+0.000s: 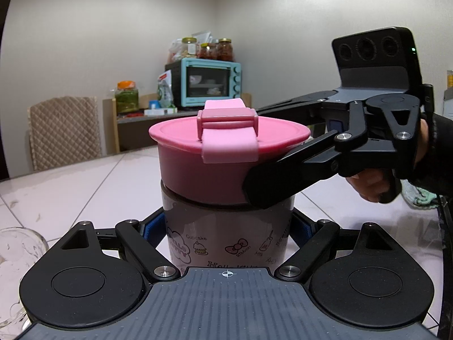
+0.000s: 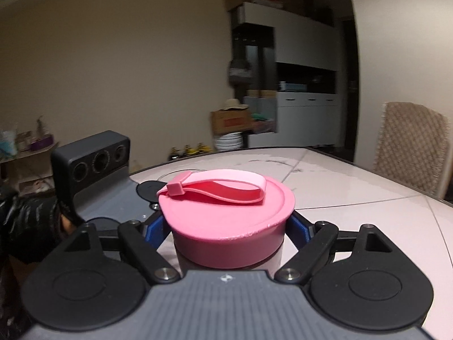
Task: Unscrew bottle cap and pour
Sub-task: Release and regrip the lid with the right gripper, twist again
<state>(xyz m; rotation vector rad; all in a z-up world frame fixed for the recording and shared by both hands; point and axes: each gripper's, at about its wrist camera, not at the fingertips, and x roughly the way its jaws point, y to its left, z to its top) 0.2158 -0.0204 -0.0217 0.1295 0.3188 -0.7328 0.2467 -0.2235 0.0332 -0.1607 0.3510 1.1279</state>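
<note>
The bottle (image 1: 226, 235) is standing upright on the pale tiled table (image 1: 85, 175), its grey body printed with cartoon drawings and its pink cap (image 1: 226, 153) still sitting on top. The left gripper (image 1: 226, 231) is clamping the bottle's body, its blue pads (image 1: 154, 228) pressing on both sides low down. The right gripper (image 2: 228, 226) is reaching in from the right in the left wrist view and is gripping the cap's side wall, with a black finger (image 1: 271, 181) lying across the cap's lower edge. A pink strap (image 2: 220, 188) is lying looped over the cap's flat top. A hand (image 1: 371, 181) in a dark sleeve is holding the right gripper's handle. A clear glass (image 1: 17, 257) is sitting near the left edge. On a far shelf, a blue oven (image 1: 209, 82) is carrying jars (image 1: 208, 48).
</note>
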